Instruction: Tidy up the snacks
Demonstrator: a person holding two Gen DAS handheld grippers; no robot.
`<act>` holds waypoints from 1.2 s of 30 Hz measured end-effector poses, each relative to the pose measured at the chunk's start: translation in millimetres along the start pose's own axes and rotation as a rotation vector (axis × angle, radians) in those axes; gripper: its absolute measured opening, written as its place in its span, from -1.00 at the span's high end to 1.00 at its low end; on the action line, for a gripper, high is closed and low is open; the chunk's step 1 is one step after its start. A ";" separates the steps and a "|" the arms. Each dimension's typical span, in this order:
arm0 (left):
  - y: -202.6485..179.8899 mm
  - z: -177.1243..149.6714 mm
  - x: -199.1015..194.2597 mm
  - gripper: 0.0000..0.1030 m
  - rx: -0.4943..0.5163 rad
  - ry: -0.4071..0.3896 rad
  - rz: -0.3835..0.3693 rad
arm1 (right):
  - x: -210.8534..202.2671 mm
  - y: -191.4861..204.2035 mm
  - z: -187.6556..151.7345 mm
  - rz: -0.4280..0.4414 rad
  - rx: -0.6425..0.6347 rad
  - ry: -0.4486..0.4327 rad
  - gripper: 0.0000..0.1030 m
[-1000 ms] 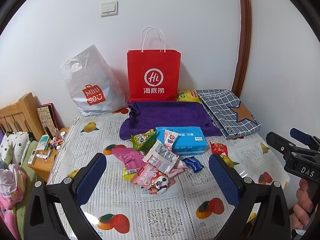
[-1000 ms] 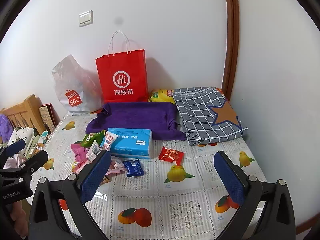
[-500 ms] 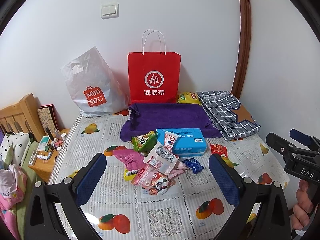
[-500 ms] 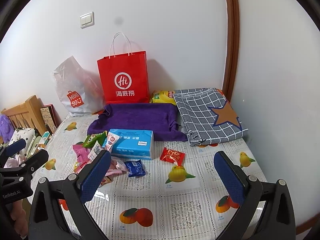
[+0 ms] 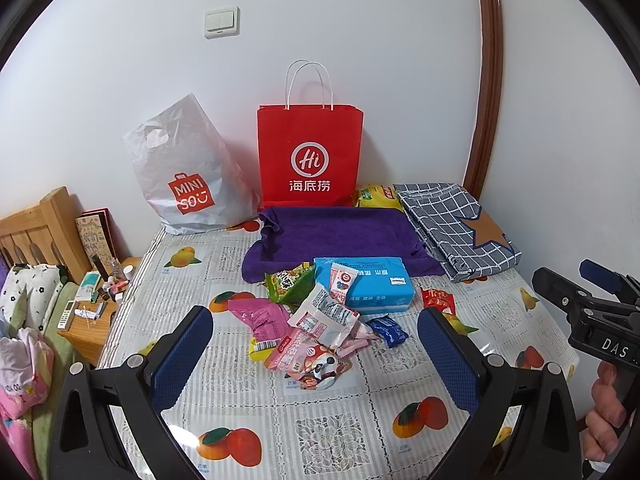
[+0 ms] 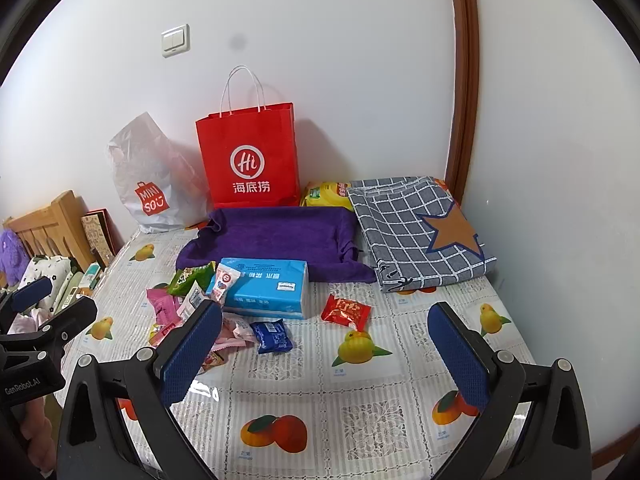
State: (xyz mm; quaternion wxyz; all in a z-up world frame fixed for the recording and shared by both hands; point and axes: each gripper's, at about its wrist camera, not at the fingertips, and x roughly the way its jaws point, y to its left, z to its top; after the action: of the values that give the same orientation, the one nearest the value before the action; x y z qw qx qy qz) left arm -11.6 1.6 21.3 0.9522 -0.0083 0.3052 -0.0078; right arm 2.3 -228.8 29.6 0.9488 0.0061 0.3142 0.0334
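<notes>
Both views have crept lower; left gripper (image 5: pixel 316 344) and right gripper (image 6: pixel 325 344) hang wide apart, empty, above the snack pile (image 5: pixel 312 320)

Both wrist views have drifted slightly downward over the last second: the red paper bag (image 5: pixel 310 156) and grey plastic bag (image 5: pixel 188 176) sit lower in frame than before. In the right wrist view the blue tissue pack (image 6: pixel 266 286), red packet (image 6: pixel 346 311) and dark blue packet (image 6: pixel 272 335) have slid a little down and right, as has the wall switch (image 6: pixel 175 40). Nothing on the table (image 5: pixel 320 420) has been displaced. Jaws of both grippers unchanged, wide apart and empty
</notes>
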 end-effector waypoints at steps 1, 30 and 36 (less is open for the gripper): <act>0.2 -0.2 -0.1 -0.99 -0.001 0.000 0.000 | -0.4 0.3 0.4 0.000 0.000 0.000 -0.97; 1.0 -1.6 -0.7 -0.99 0.000 -0.005 -0.002 | -3.0 1.6 1.8 0.005 0.004 -0.005 -0.97; 1.2 -0.9 5.0 -0.99 -0.003 -0.006 -0.009 | 0.7 1.1 1.9 0.007 -0.003 -0.007 -0.97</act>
State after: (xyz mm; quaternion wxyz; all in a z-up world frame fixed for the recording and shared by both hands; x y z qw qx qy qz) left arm -8.1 2.6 17.7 0.9530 -0.0113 0.3025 -0.0114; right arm 3.8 -227.6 30.8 0.9498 0.0059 0.3106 0.0372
